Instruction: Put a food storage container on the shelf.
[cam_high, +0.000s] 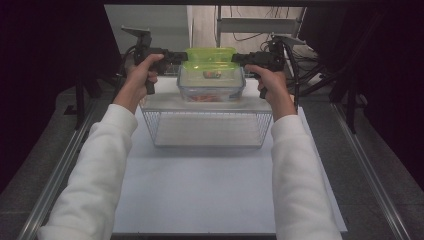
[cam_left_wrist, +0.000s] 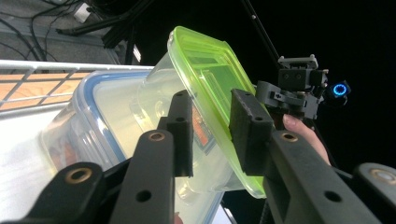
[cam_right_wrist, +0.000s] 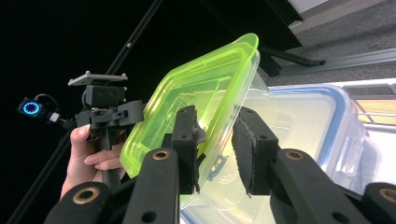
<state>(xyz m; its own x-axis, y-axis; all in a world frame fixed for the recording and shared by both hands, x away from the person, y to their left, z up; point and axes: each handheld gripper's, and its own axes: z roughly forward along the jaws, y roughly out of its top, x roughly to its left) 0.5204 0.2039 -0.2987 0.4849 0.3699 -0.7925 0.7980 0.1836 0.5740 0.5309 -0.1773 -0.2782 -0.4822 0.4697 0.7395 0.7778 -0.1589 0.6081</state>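
High view shows a light, slick, flexible green-lidded tub (cam_high: 210, 59) stacked on a clear box (cam_high: 211, 86); take its rim ends, which the spread left claw (cam_high: 184, 56) and right claw (cam_high: 235, 58) straddle.

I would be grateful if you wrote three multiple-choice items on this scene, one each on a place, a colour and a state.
1. Where does the green-lidded container sit?
A. On top of the blue-rimmed container
B. Under the wire rack
C. On the floor

2. What colour is the upper container's lid?
A. Red
B. Yellow-green
C. Black

3. How do the jaws of the left hand-held gripper stand?
A. Clamped flat together with nothing between them
B. Apart, with the lid's edge between them
C. Around a wire of the rack

Answers: 1 A, the high view shows it stacked on the larger box; 2 B, the lid is bright yellow-green in all views; 3 B, the left gripper view shows gaps beside the lid's edge, as at the right hand-held gripper.
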